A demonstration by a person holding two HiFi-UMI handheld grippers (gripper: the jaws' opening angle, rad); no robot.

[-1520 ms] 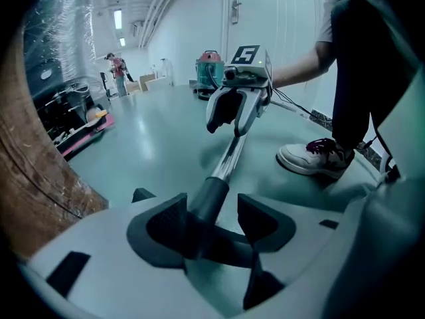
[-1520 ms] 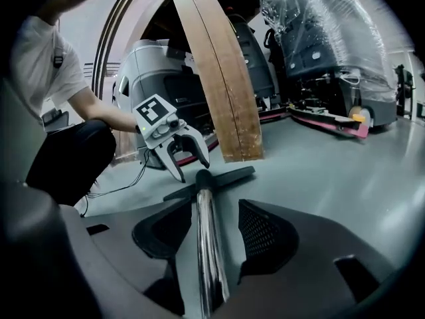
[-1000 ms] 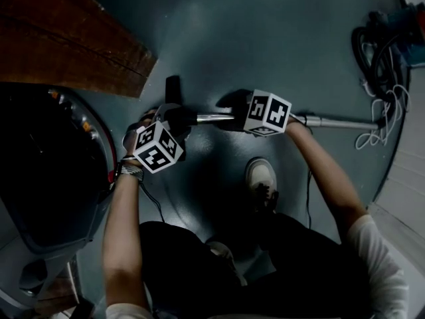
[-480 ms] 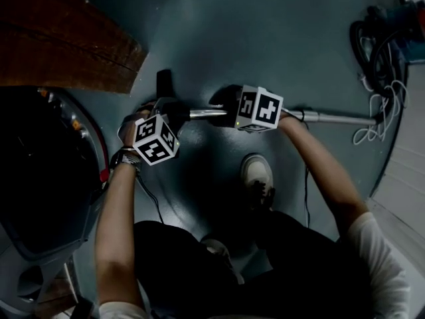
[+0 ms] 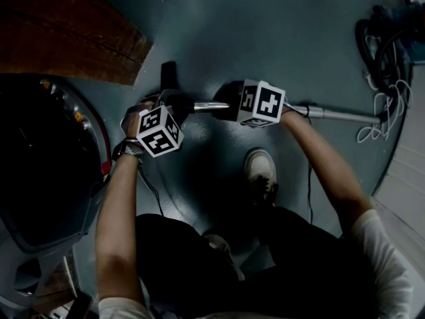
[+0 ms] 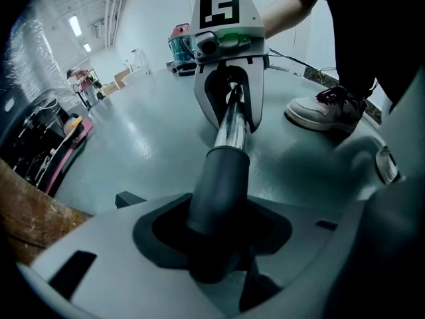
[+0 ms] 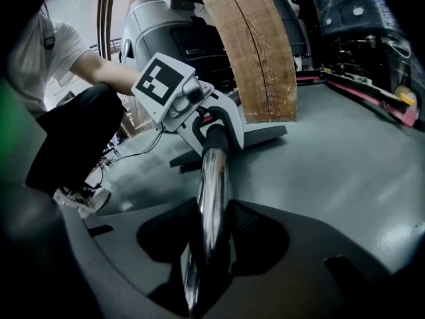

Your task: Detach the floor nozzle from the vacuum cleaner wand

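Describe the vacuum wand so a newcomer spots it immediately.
Below and right of the wooden slab, the long wand runs across the grey floor. The jaws of the right gripper have just been closing on it, those of the left gripper on its dark end sleeve. Nothing else is polished chrome.

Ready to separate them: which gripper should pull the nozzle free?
Left, likely. The left gripper, fingers just closing, clamps the dark nozzle neck itself; the right gripper, also just closing, holds the chrome wand, suited to bracing.
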